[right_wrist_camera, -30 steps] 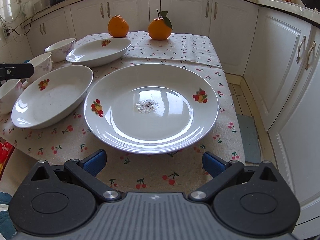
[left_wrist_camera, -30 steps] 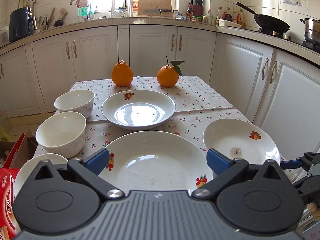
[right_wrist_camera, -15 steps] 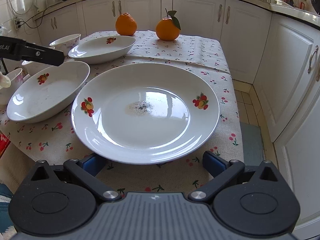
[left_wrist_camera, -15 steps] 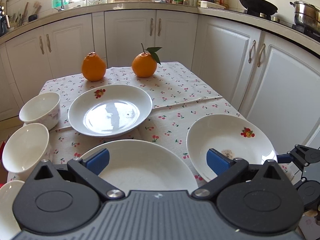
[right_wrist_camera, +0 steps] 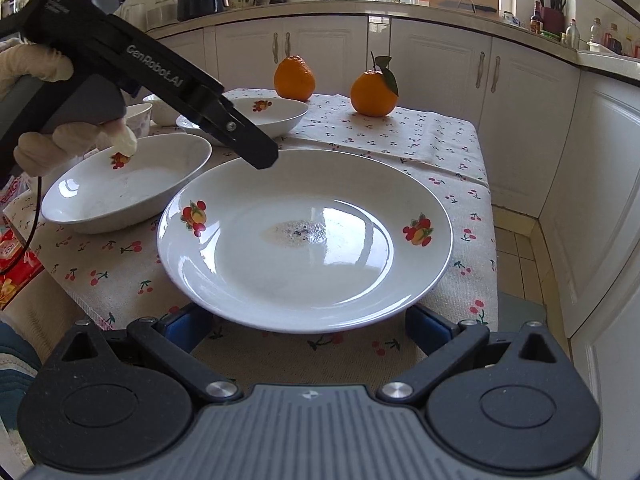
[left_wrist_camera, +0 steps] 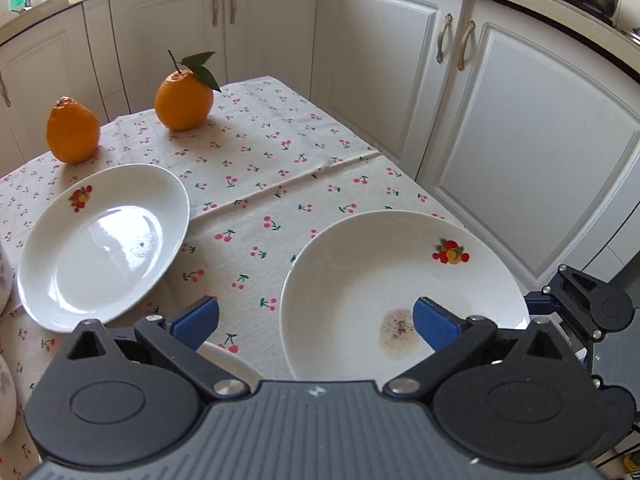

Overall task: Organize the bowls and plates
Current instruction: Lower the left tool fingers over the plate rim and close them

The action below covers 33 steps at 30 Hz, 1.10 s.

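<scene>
three fruit-printed plates sit on the cherry-print tablecloth [left_wrist_camera: 276, 184]; landmark for all positions is the big stained plate [right_wrist_camera: 304, 236] at the cloth's near right corner.

right gripper [right_wrist_camera: 308, 322]: jaws spread wide, one blue pad on each side of the stained plate's near rim and partly tucked under it. the rim overhangs the pads; whether the pads touch the plate i cannot tell. nothing clamped.

left gripper [left_wrist_camera: 316, 318]: jaws wide open, empty. in the left wrist view its right pad sits over the stained plate's [left_wrist_camera: 404, 292] left part, beside the brownish speckled residue in the well; its left pad is over bare cloth to the left of that plate. in the right wrist view the same tool reaches in from the upper left, its tip [right_wrist_camera: 260, 156] above the stained plate's far-left rim, gloved hand [right_wrist_camera: 60, 136] on the handle.

readable writing: "GenRobot.AI" in white along the left gripper's finger bar, "DAS" higher on its body. smaller print below that is illegible.

other ware, relative to the stained plate:
- deep plate [right_wrist_camera: 128, 184], just left of it, rims close, contact uncertain.
- second plate [left_wrist_camera: 104, 244], behind-left, apart from it.
- two small bowls [right_wrist_camera: 150, 110] farther behind-left, mostly hidden by the left tool.

two oranges [left_wrist_camera: 184, 100] at the far edge of the cloth, well behind the stained plate; the right one carries a stem and leaf. white cabinets [left_wrist_camera: 520, 128] to the right of and behind the table.
</scene>
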Motion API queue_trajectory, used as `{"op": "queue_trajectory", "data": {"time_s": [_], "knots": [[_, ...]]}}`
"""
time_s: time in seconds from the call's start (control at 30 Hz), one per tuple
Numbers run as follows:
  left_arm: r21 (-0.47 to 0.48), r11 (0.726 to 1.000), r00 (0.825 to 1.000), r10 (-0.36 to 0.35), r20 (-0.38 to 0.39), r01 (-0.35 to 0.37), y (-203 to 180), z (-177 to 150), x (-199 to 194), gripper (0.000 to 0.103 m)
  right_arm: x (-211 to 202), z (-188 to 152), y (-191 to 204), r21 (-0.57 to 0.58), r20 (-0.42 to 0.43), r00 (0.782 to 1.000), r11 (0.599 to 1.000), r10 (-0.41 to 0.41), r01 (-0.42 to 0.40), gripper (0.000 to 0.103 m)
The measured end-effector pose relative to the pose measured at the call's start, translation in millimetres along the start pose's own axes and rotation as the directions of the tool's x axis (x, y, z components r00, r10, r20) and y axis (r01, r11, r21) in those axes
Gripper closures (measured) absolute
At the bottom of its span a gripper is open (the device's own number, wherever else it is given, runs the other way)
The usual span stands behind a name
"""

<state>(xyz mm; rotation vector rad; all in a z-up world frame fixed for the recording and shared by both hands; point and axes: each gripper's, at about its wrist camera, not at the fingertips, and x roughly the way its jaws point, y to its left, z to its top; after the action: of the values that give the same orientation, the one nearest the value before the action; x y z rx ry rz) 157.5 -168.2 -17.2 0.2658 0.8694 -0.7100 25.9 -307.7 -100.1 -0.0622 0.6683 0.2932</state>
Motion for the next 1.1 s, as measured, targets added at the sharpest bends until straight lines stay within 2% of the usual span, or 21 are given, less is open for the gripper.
{"op": "queue_trajectory", "data": {"time_s": [0.17,0.33,0.47,0.57,0.73,1.1], "knots": [[0.012,0.999,0.996,-0.046,-0.081,0.047,3,16,19,0.001,2,0,-4,-0.024,0.003,0.999,0.999,0.034,-0.034,0.000],[-0.008,0.992,0.980,-0.125,-0.153,0.125,6,29,38,0.003,1,-1,-8,-0.045,0.009,0.998,0.997,0.066,-0.065,0.000],[-0.001,0.987,0.964,-0.156,-0.213,0.160,4,34,50,0.017,1,-2,-10,-0.059,0.011,0.996,0.995,0.085,-0.084,0.000],[0.000,0.986,0.956,-0.164,-0.243,0.170,5,35,56,0.022,1,-1,-11,-0.068,0.008,0.995,0.993,0.096,-0.095,0.000],[-0.015,0.981,0.943,-0.188,-0.275,0.191,8,38,62,0.027,2,1,-13,-0.077,0.002,0.995,0.992,0.104,-0.104,0.000],[-0.004,0.977,0.935,-0.206,-0.289,0.214,7,44,67,0.029,4,3,-15,-0.090,-0.011,0.993,0.989,0.116,-0.116,0.000]]}}
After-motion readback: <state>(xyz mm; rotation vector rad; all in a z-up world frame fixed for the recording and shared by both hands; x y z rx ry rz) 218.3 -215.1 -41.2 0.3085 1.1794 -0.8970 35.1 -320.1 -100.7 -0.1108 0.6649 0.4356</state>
